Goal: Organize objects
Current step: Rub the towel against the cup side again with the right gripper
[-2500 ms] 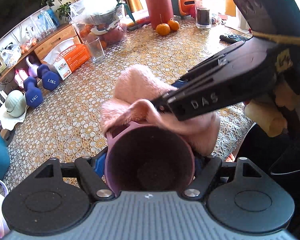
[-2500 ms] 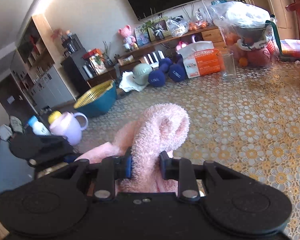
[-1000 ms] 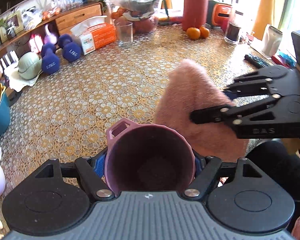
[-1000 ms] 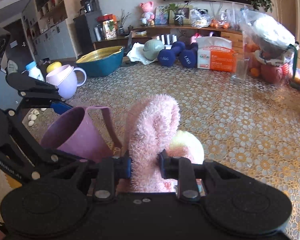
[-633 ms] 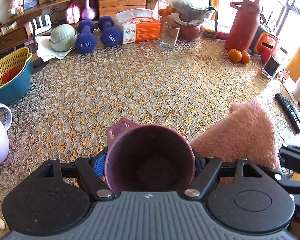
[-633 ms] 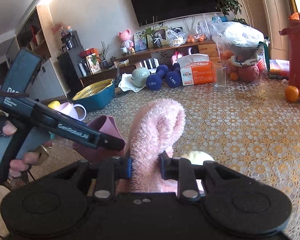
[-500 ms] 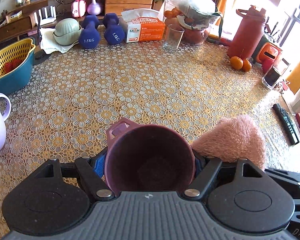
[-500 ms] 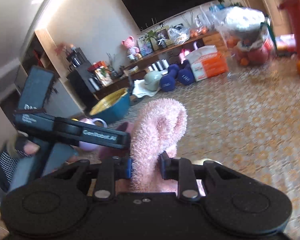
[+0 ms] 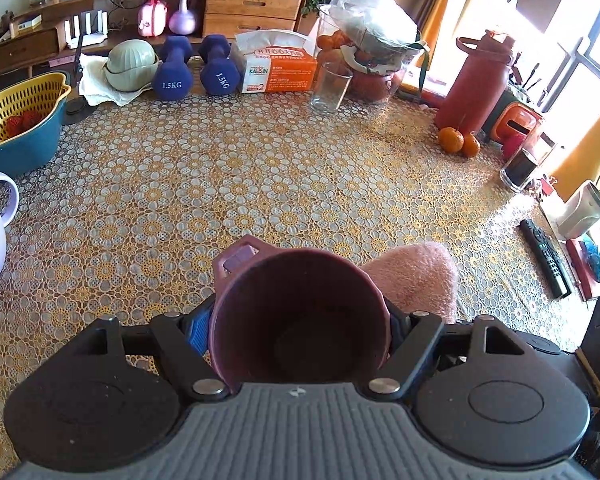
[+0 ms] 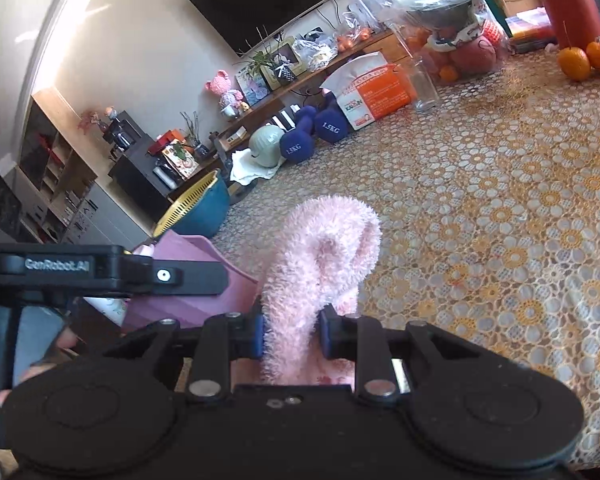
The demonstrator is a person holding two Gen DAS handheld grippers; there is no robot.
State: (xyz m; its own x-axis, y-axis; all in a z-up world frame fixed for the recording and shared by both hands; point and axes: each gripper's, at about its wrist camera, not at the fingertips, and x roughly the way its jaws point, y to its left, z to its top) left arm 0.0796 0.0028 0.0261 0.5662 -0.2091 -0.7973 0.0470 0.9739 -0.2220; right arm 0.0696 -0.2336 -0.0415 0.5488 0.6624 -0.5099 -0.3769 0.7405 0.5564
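The cup (image 9: 300,316) is a mauve plastic mug, round-mouthed and tapering, with a flat loop handle at its upper left rim; its inside is dark and looks empty. It sits between the pads of the left gripper (image 9: 300,320), which press on its sides, and its mouth faces the camera above the table (image 9: 260,168).

The cloth (image 10: 320,264) is pink, fluffy and shaggy, bunched into a rounded hump. The right gripper (image 10: 292,336) pinches it tight between blue pads, and the free end stands up past the fingertips. In the left wrist view the cloth (image 9: 416,276) shows just right of the cup, close beside it.

The table wears a lacy covering of yellow and white flowers. The left gripper tilts steeply down toward it; the right points more shallowly. A hand (image 10: 48,364) grips the left tool's handle.
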